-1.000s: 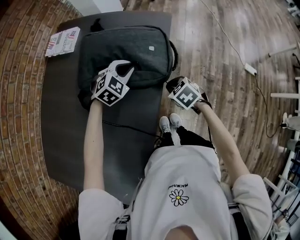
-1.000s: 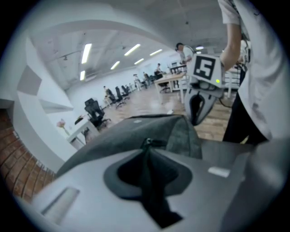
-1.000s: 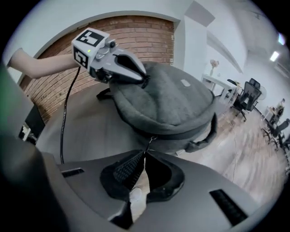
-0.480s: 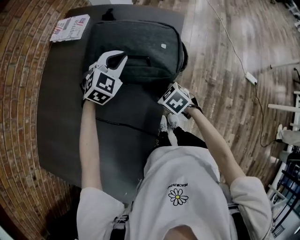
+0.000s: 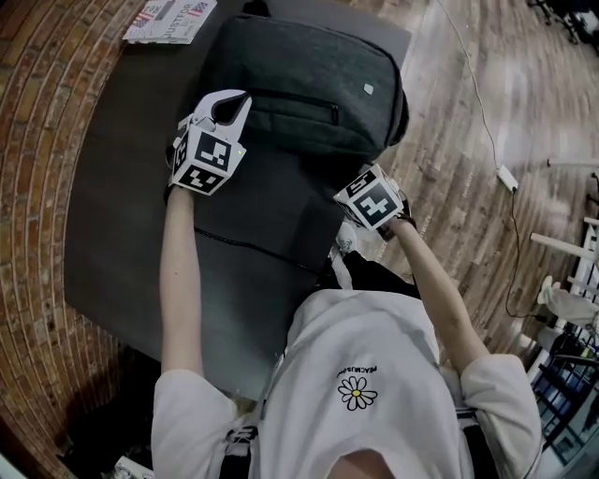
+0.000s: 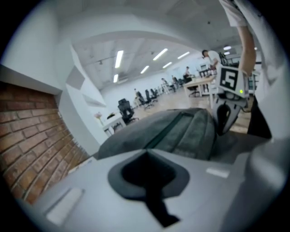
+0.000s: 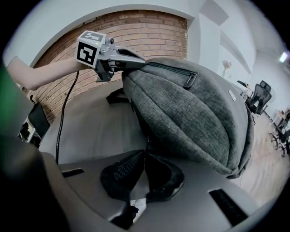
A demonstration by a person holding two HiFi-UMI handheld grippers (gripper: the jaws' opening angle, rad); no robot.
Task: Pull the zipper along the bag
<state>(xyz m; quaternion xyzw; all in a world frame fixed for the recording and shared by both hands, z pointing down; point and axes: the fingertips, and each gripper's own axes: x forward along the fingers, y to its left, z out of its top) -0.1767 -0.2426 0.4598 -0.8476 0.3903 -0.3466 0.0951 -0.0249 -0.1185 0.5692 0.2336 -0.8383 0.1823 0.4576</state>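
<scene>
The dark grey bag (image 5: 309,75) lies on a dark mat (image 5: 122,215); a closed pocket zipper (image 5: 292,96) crosses its front. My left gripper (image 5: 234,101) is shut, its tips resting against the bag's left edge (image 7: 136,61). In the left gripper view nothing shows between its jaws (image 6: 147,154), and the bag (image 6: 181,129) rises just beyond. My right gripper (image 5: 354,180) is at the bag's near right corner. Its jaws (image 7: 145,154) are shut on a thin zipper pull (image 7: 147,139) that hangs from the bag's lower seam.
A printed leaflet (image 5: 168,14) lies at the mat's far left corner. A black cable (image 5: 243,245) runs across the mat near me. Brick paving (image 5: 42,140) lies left of the mat and wooden floor (image 5: 468,196) with a white cord (image 5: 505,173) right of it.
My left gripper slid off the bag's front to its left edge, and its jaws went from apart to shut. The right gripper stayed at the near right corner. The head view shifted.
</scene>
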